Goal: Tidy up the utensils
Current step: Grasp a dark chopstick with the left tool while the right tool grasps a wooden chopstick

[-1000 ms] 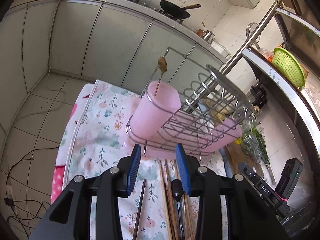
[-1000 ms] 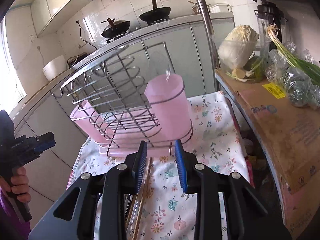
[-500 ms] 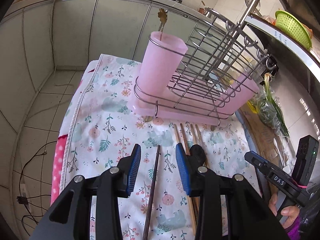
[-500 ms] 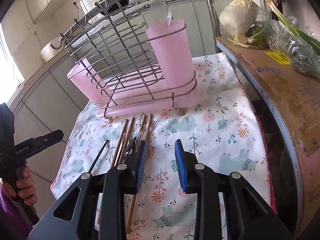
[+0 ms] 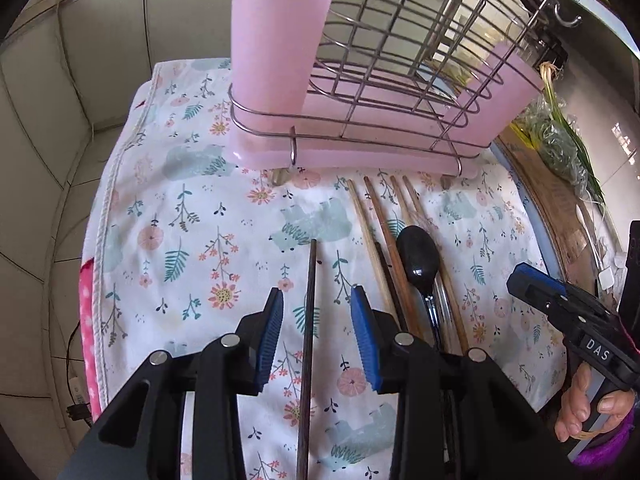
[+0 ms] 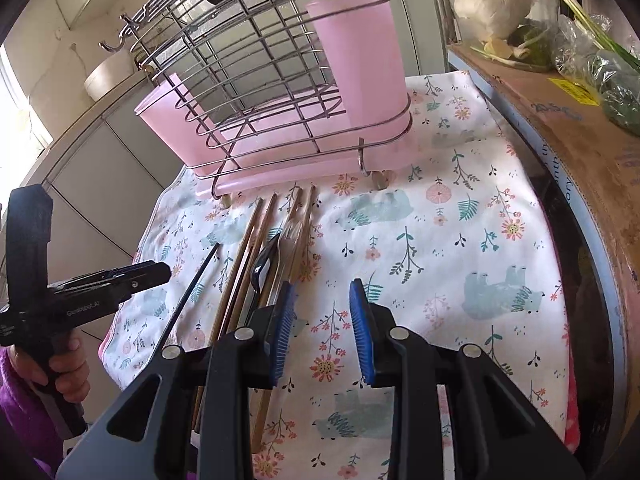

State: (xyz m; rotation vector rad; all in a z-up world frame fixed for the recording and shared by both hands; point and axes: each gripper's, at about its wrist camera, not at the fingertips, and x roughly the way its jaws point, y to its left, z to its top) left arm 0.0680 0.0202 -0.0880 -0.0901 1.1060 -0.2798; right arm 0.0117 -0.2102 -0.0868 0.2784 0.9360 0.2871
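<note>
Pink plastic cup point(image 5: 276, 36) in the wire rack point(image 5: 404, 60) is where the sticks go. My left claw point(image 5: 316, 332) is half open around the thin dark chopstick point(image 5: 310, 300) below the rack, not squeezing it. My right claw point(image 6: 322, 328) is open over bare flowery cloth point(image 6: 460, 240), holding nothing. The stick could roll away if I pinch crooked. I cannot see its near end.

Open right tool point(image 6: 322, 320) above floral cloth point(image 6: 460, 240), chopsticks point(image 6: 256, 240) beside, pink rack point(image 6: 280, 128) behind
</note>
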